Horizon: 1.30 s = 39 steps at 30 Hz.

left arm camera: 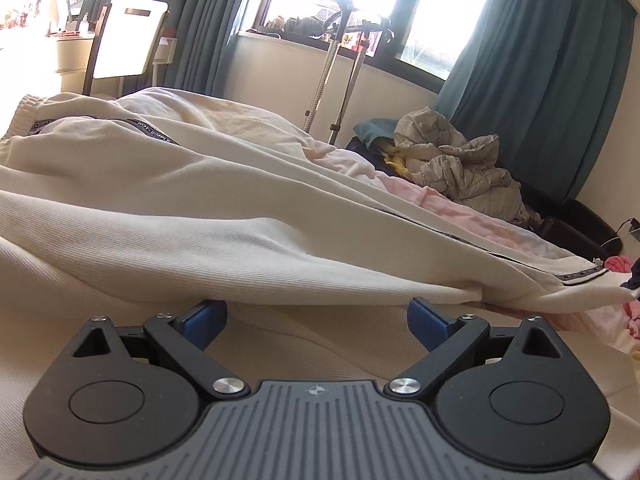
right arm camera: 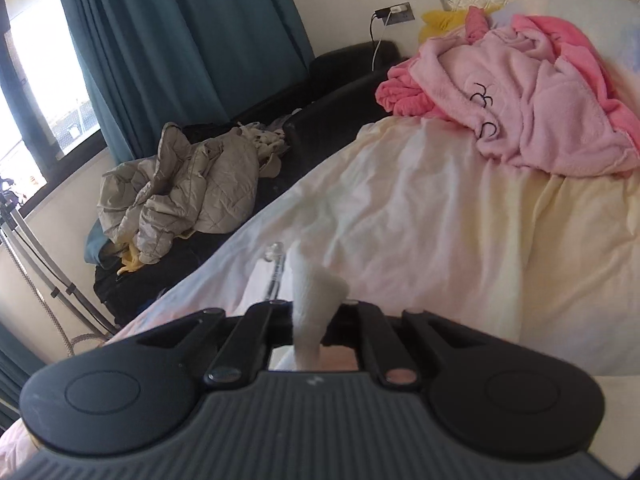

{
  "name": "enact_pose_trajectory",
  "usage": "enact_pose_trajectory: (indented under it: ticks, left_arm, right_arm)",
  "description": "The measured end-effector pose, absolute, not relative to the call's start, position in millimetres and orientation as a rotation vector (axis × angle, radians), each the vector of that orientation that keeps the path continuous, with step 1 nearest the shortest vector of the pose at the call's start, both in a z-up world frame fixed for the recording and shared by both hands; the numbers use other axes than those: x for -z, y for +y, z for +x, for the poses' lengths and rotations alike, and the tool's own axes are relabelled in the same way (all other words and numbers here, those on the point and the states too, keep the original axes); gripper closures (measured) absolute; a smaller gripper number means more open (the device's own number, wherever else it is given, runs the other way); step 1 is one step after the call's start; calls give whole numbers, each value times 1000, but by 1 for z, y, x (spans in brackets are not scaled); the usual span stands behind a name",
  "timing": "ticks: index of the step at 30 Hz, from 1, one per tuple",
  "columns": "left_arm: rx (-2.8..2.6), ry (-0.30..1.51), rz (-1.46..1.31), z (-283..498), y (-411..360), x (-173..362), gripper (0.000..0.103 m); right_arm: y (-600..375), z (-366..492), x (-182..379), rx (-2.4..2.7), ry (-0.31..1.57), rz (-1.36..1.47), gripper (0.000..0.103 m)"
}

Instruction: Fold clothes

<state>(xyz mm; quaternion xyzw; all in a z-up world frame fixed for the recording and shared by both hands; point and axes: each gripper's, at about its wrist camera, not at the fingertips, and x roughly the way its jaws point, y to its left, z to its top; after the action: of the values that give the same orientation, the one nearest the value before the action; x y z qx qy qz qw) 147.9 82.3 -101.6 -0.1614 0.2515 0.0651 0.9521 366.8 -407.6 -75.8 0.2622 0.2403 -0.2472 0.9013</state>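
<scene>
The cream garment lies spread over the bed, filling the left and middle of the left wrist view, with a dark printed band running along it from far left to near right. Its near hem hangs just beyond the left tool and drapes over the tips of the blue fingers. The left tool stands wide, its jaws well apart, with bare bedding between them and nothing pinched. To the right the garment narrows into a taut strip that runs off the right edge of that view.

In the right wrist view the right tool is closed tight on a cream fold of the garment; the fabric stands up between the jaws and passes down through them. A clear zip pull hangs just to the left of that fold. Beyond the tool the pale sheet stretches away, and a pink fleece heap lies at the far right of the bed. A beige quilted jacket sits crumpled on a dark couch at the left, well apart from the bed's clothes, under teal curtains.
</scene>
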Motion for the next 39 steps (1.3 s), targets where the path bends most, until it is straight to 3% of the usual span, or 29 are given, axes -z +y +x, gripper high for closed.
enact_pose_trajectory:
  ticks: [6,17,27,30,35,39]
  left_arm:
    - [-126,520,-316,151,81,104,5]
    - [-124,499,-317,148,89,99,5]
    - [-125,526,-300,155,88,105,5]
    - [-120,526,-288,154,87,105,5]
    - [-107,527,-262,154,81,104,5]
    - [-94,528,-251,153,78,102,5]
  right_arm:
    - [-445,349,130,523,677,635,98]
    - [-421,391,17,395,402,428,98]
    - [-461,360,145,503,628,580,98]
    - [-457,340,161,470,592,579,94]
    - [-459,313,149,481,559,617,76]
    - [-435,271,128,432,536,461,65]
